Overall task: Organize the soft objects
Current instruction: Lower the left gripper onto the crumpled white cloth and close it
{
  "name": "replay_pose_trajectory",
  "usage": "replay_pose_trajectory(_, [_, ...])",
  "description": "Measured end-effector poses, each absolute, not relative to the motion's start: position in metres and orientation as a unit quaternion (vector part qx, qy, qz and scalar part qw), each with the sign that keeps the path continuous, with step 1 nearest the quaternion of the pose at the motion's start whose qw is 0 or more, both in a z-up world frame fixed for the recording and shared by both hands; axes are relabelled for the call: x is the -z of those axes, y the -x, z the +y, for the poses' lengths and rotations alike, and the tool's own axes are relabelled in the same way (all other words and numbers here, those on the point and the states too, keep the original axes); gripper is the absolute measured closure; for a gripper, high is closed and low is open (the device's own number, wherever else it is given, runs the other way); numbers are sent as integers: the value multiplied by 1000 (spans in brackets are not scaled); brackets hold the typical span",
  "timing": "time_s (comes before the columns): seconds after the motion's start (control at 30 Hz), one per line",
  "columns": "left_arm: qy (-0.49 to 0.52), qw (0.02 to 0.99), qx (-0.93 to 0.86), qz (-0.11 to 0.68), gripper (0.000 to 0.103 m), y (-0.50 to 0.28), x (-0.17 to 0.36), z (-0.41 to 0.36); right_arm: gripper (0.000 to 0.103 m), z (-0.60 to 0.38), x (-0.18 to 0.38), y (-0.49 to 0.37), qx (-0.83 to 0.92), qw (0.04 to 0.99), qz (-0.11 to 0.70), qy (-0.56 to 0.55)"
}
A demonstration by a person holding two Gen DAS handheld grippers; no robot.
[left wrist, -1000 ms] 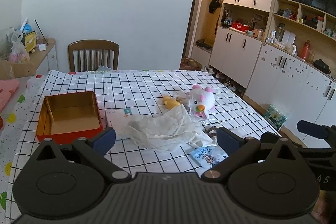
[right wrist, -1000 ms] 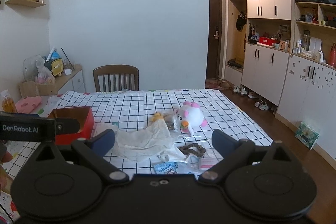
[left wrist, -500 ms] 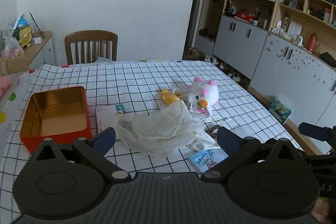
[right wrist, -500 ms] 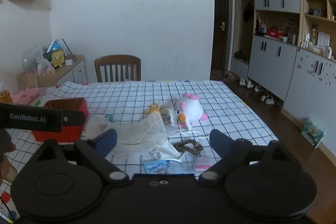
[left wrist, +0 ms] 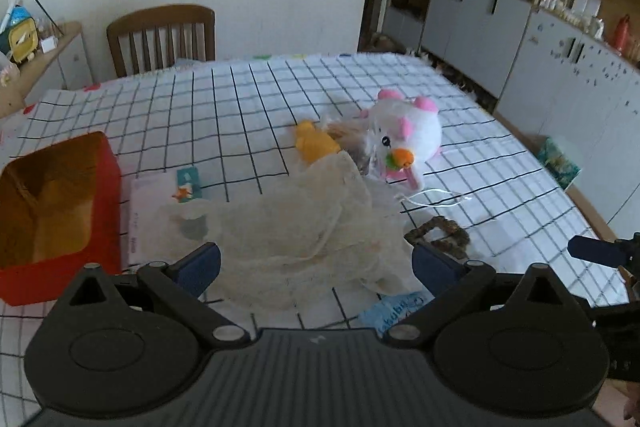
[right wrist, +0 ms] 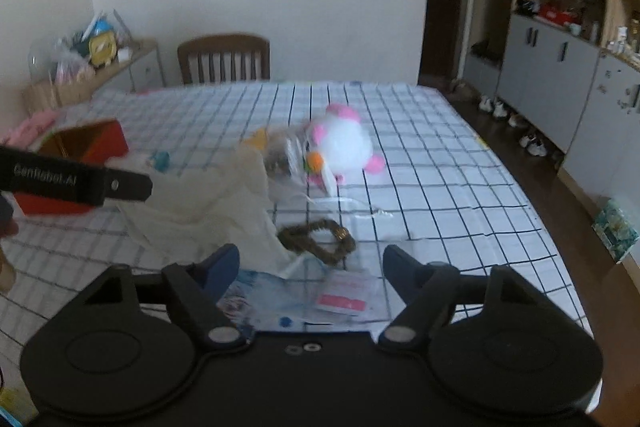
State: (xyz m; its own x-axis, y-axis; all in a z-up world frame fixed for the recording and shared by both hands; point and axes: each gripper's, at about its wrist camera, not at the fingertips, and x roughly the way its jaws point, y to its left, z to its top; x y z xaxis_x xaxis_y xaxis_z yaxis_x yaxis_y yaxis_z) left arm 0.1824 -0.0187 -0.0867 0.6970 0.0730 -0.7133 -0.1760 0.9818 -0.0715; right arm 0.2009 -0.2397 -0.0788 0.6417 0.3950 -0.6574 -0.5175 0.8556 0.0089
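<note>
A crumpled white mesh cloth [left wrist: 304, 219] [right wrist: 208, 203] lies mid-table on the checked tablecloth. Behind it are a white and pink plush toy [left wrist: 404, 135] [right wrist: 344, 143] and a small yellow plush [left wrist: 314, 145] [right wrist: 258, 139]. A brown fuzzy ring [left wrist: 438, 237] [right wrist: 316, 235] lies to the cloth's right. My left gripper [left wrist: 316, 263] is open, low over the cloth's near edge, holding nothing. My right gripper [right wrist: 312, 263] has its jaws closing, still apart, above a blue packet [right wrist: 264, 291] and a pink-labelled packet [right wrist: 344, 301]; the pads touch neither.
A red tin box [left wrist: 52, 203] [right wrist: 80, 143] with a gold inside stands open at the left. A white card [left wrist: 160, 203] lies between it and the cloth. A wooden chair [left wrist: 160, 39] stands at the far side. Cabinets line the right wall.
Both grippers have come forward and down toward the pile, so the cloth and toys look larger. The right jaws stand narrower than before.
</note>
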Motion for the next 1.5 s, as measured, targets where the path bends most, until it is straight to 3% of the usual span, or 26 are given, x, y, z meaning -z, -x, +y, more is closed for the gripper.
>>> replay_pose_trajectory(0.47, [122, 878, -106, 450, 4, -274, 142, -5, 33, -247, 125, -263, -294, 847, 428, 112])
replay_pose_trajectory(0.67, [80, 864, -79, 490, 7, -296, 166, -16, 34, -241, 144, -274, -303, 828, 455, 124])
replay_pose_trajectory(0.87, [57, 862, -71, 499, 31, -300, 174, -25, 34, -237, 151, -272, -321, 816, 459, 147])
replay_pose_trajectory(1.0, [55, 866, -55, 494, 68, -302, 170, -28, 41, -237, 151, -274, -327, 814, 455, 151])
replay_pose_trajectory(1.1, [58, 867, -52, 492, 83, -301, 167, -31, 50, -237, 150, -272, -327, 815, 449, 162])
replay_pose_trajectory(1.3, [79, 870, -56, 483, 90, -293, 158, -21, 60, -243, 148, -269, -329, 820, 441, 159])
replay_pose_trajectory(1.5, [118, 876, -55, 465, 91, -282, 140, -6, 61, -249, 139, -262, -329, 831, 425, 143])
